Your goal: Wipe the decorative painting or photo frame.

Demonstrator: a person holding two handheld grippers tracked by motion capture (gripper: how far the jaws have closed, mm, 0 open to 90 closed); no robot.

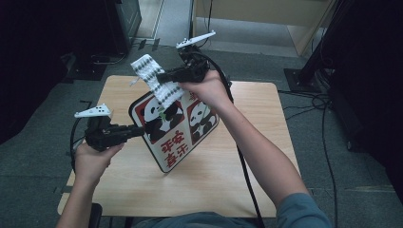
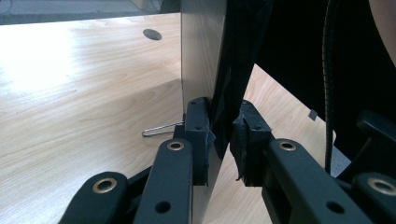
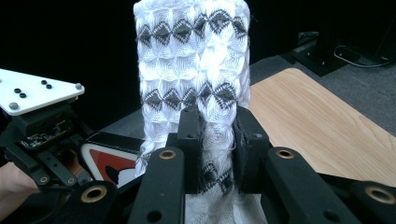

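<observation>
At the table's near left, the left gripper (image 1: 135,130) is clamped on the edge of a panda board (image 1: 176,128), holding it tilted above the wooden table (image 1: 266,142). Farther right, the right gripper (image 1: 164,76) pinches a white patterned cloth (image 1: 154,78) against the board's top.

**Knitted cloth clamped between the jaws**

The right gripper (image 3: 215,140) has its two black jaws closed on a white knitted cloth (image 3: 191,70) with grey diamond rows, which stands up between them. At lower left the other gripper (image 3: 42,135) carries a white plate with dark holes, beside a corner of a red and white panda board (image 3: 109,161). A wooden table (image 3: 317,121) lies to the right.
</observation>
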